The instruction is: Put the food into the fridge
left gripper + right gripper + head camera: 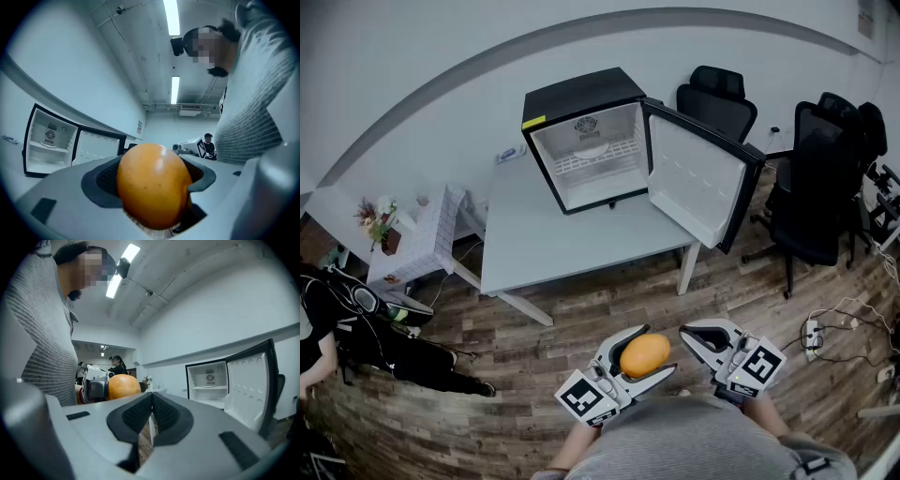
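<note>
A smooth orange fruit (644, 355) sits between the jaws of my left gripper (639, 358), which is shut on it close to my body; it fills the left gripper view as the same orange fruit (153, 185). My right gripper (697, 337) hovers just to its right, jaws shut with nothing between them, its pads (136, 416) meeting. From there the fruit (123, 386) shows at the left. The small black fridge (586, 138) stands on the grey table (530, 239), its door (701, 175) swung wide to the right, white shelf inside.
Black office chairs (820, 187) stand right of the table. A small white side table (417, 244) with flowers is at the left. A person in black (356, 328) crouches at the far left. Cables and a power strip (811, 333) lie on the wood floor at the right.
</note>
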The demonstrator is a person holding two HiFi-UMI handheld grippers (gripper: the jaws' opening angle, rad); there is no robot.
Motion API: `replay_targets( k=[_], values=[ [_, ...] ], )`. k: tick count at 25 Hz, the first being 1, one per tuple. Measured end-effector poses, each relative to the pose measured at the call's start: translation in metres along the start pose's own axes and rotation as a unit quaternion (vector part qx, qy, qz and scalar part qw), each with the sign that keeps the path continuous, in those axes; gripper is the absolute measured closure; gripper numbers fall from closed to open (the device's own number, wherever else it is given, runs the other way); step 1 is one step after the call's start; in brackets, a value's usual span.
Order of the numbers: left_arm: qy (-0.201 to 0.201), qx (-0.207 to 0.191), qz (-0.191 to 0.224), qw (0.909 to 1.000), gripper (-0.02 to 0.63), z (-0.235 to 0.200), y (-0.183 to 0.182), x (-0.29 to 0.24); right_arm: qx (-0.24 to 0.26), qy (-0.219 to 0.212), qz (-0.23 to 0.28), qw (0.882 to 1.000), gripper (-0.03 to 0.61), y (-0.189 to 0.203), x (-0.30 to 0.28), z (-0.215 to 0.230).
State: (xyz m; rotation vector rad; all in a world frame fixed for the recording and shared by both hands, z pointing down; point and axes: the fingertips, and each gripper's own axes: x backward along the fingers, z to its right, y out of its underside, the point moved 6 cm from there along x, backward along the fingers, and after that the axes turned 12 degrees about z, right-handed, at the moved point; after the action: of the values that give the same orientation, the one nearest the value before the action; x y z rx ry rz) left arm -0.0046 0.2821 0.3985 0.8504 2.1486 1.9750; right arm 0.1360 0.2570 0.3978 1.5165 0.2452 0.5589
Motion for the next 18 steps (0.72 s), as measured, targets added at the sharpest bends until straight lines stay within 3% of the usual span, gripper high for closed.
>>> replay_targets(
  k=[18],
  values=[
    [0.004,-0.002,-0.005,1.0,0.249,0.001,0.003,-0.013,0.002,-0.01,0.006,1.0,0.566,-0.002,0.006,0.007]
  ],
)
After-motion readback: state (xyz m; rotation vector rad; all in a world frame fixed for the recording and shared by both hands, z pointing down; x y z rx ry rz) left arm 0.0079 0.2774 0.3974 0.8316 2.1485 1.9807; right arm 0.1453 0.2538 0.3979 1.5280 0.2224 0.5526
